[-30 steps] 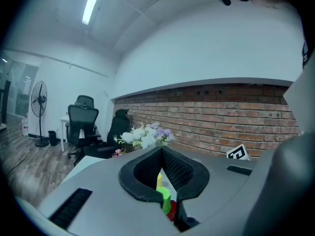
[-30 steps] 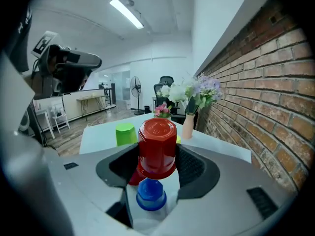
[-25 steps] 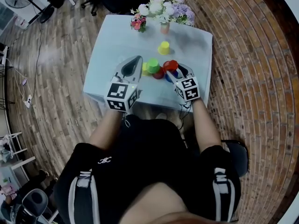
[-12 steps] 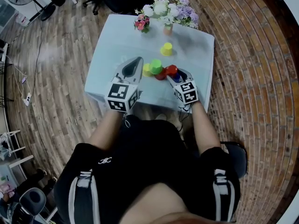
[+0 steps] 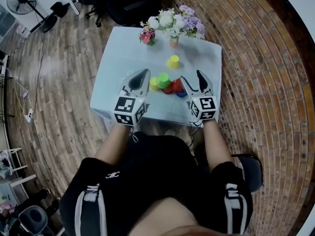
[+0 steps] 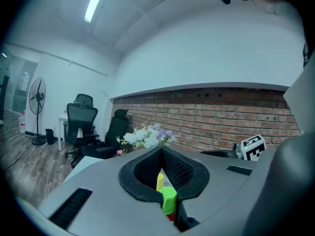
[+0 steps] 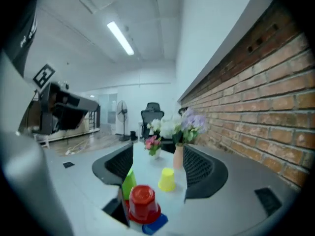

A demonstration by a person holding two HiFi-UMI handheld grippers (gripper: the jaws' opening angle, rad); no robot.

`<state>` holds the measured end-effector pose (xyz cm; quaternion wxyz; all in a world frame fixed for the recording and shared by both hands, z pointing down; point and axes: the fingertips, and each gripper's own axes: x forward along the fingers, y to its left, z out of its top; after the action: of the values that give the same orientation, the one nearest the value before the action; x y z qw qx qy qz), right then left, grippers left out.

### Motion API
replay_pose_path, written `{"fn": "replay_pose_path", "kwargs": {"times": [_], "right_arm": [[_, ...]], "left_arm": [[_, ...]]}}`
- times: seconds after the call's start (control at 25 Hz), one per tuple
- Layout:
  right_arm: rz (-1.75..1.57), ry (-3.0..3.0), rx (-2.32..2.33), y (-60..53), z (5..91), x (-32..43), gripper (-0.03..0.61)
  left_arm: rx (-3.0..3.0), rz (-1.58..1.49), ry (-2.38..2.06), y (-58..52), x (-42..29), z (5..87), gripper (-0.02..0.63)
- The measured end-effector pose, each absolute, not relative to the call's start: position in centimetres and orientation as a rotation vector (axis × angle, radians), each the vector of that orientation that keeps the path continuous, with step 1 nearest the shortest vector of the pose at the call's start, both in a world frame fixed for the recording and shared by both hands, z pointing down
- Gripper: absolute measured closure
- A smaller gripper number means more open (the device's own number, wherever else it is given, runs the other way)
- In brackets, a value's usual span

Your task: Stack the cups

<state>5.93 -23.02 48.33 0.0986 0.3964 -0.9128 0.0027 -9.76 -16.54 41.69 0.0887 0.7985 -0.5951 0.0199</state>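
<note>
right gripper open over the red-on-blue stack, left gripper shut and idle

your right gripper [image 5: 192,78] has just been spreading its jaws, and they press on nothing. the red cup [image 7: 143,203] sits upside down on the blue cup [image 7: 151,226], low in front of them and free, so that pair looks already stacked. the green cup [image 5: 163,79] stands just beside the stack. the yellow cup [image 5: 173,61] is well apart, nearer the flowers [image 5: 172,19], so both likely wait their turn. your left gripper [image 5: 143,74] hovers near the green cup with its jaws fully together and empty, probably held aside to leave the desk [image 5: 118,53] to the right one.
</note>
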Motion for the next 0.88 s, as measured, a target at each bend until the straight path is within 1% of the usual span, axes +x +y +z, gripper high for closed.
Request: {"fn": "replay_pose_path", "kwargs": {"times": [0.2,0.24,0.28,0.32,0.36,0.4,0.44,0.48,0.52,0.88], "right_arm": [[-0.095,-2.705,1.587,-24.3,40.2,8.7,0.281],[-0.108,-2.668,1.67,-24.4,39.1,9.3,0.285],[-0.125,-2.615,1.761,-24.5,38.2,9.9,0.306],[-0.146,-2.554,1.854,-24.5,37.4,10.6,0.354],[-0.162,-2.503,1.934,-24.4,36.8,11.2,0.422],[-0.165,-2.471,1.993,-24.3,36.3,11.5,0.467],[-0.153,-2.458,2.031,-24.2,36.0,11.7,0.525],[-0.134,-2.454,2.052,-24.0,35.9,11.7,0.564],[-0.118,-2.452,2.061,-23.9,35.9,11.6,0.578],[-0.098,-2.419,2.07,-23.5,36.5,11.2,0.578]], "left_arm": [[2.432,0.041,-1.751,-17.2,-9.3,40.1,0.612],[2.441,0.035,-1.75,-17.4,-9.3,39.7,0.612],[2.451,0.03,-1.749,-17.6,-9.2,39.4,0.612],[2.461,0.025,-1.746,-17.7,-9.2,39.0,0.612],[2.472,0.021,-1.742,-17.9,-9.1,38.7,0.612],[2.484,0.018,-1.737,-18.2,-8.9,38.4,0.612],[2.496,0.015,-1.731,-18.4,-8.8,38.2,0.612],[2.508,0.012,-1.725,-18.6,-8.6,37.9,0.612],[2.519,0.009,-1.718,-18.7,-8.4,37.6,0.612],[2.596,0.026,-1.642,-19.3,-7.6,37.2,0.612]]}}
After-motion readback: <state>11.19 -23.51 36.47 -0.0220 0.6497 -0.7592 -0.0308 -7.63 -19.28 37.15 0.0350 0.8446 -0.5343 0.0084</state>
